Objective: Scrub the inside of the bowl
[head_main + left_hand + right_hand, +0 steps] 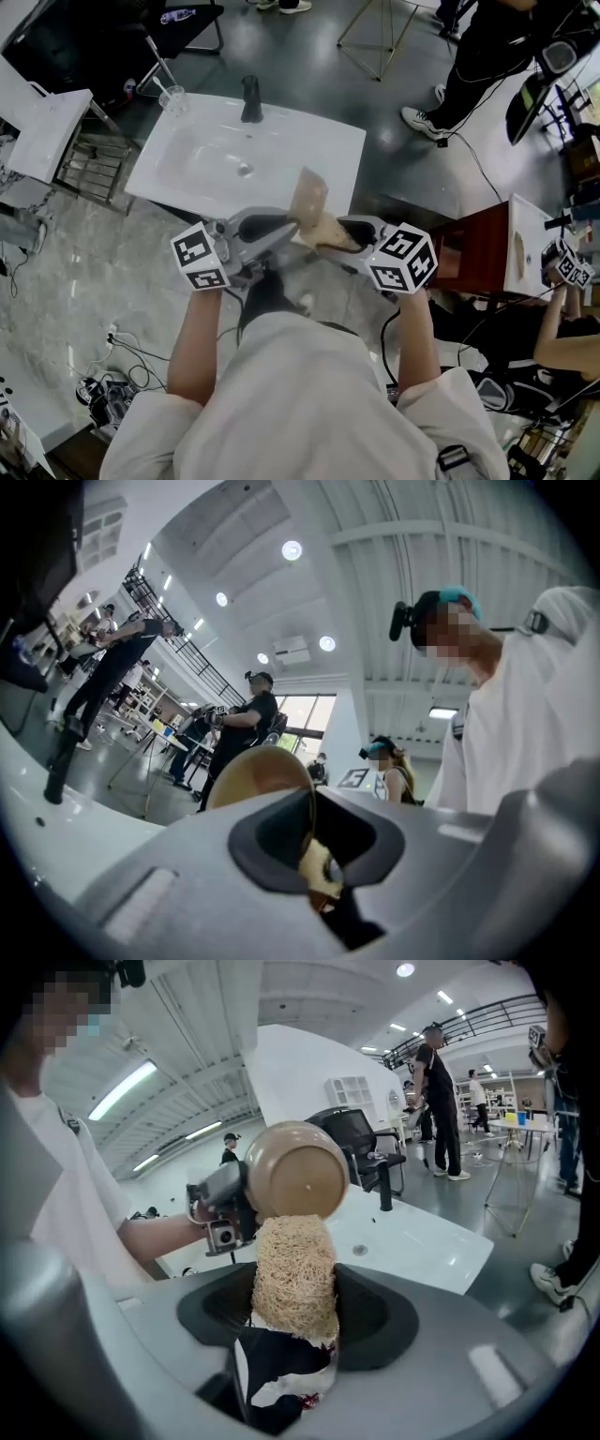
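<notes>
A tan bowl [307, 199] is held on edge above the near rim of the sink, its rim pinched in my left gripper [279, 231], which is shut on it. In the left gripper view the bowl's [255, 772] thin rim runs down between the jaws of the left gripper [315, 829]. My right gripper [343, 234] is shut on a beige fibrous scrubber [325, 234]. The right gripper view shows the scrubber [292, 1274] standing up from the right gripper [292, 1321], its tip touching the bowl [296, 1172]. The scrubber hides the contact spot.
A white sink basin [216, 155] with a black faucet [251, 99] lies below the grippers, a glass [173, 98] at its far left corner. A person [487, 56] stands at the far right. A reddish wooden table [483, 248] is at my right.
</notes>
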`<state>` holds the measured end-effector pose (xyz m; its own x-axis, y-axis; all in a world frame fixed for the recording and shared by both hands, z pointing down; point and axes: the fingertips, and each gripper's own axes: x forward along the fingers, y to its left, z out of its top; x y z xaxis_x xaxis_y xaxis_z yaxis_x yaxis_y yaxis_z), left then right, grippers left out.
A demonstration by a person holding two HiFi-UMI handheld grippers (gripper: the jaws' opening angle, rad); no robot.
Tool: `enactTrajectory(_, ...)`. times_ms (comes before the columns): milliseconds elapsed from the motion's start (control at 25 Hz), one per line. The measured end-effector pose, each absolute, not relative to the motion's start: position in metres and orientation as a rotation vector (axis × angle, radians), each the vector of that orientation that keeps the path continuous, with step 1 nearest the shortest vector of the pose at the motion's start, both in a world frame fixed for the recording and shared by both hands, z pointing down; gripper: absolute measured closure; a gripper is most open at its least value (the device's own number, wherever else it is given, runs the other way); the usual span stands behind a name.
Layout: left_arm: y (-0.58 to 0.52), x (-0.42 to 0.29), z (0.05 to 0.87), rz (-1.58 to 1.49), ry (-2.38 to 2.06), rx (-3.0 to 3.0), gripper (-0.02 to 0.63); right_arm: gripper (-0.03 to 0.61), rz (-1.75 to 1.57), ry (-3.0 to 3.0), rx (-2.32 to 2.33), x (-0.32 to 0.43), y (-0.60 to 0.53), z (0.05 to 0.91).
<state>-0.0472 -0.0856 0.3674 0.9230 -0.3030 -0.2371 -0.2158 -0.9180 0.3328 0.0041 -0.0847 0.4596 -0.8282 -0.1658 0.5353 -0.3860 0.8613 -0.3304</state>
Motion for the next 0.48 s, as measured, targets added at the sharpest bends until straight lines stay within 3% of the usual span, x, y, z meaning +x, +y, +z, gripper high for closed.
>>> enactTrajectory(480,-0.094,-0.044,0.402,-0.290,-0.442,2.749,0.595,0.324,0.644,-2.575,0.257,0.012,-0.058,0.448)
